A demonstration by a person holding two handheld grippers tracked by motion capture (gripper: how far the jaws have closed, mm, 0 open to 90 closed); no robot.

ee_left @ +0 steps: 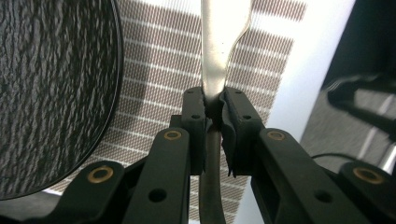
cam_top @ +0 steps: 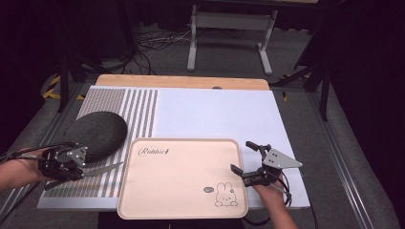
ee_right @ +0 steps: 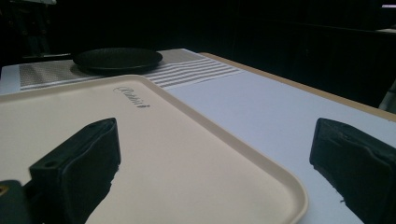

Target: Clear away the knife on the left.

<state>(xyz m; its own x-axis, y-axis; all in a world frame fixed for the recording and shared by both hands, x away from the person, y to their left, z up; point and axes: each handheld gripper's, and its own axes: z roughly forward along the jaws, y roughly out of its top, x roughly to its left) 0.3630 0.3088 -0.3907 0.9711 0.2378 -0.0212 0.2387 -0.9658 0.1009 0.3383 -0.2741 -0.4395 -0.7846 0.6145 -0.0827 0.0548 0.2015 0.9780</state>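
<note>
Beige tray [cam_top: 184, 179] sits at the near counter edge, script "Rabbit" printed top-left, cartoon rabbit with a small speech bubble bottom-right; bubble text too small to read. Left tongs [cam_top: 81, 168] clenched on a metal knife [cam_top: 102, 168]: in the left gripper view the pads [ee_left: 196, 105] pinch the knife's narrow neck, blade [ee_left: 224, 32] running straight out ahead of the jaws, handle passing back between them. In the high view the knife lies roughly level, tip pointing toward the tray's left rim, just short of it, over the striped part of the mat [cam_top: 136, 112]. Dark round plate [cam_top: 98, 133] just beside the left tongs, on the far side. Right tongs [cam_top: 247, 161] released, jaws wide apart, nothing between them, straddling the tray's right rim: one jaw over the tray, the other over the white mat [ee_right: 243, 105].
</note>
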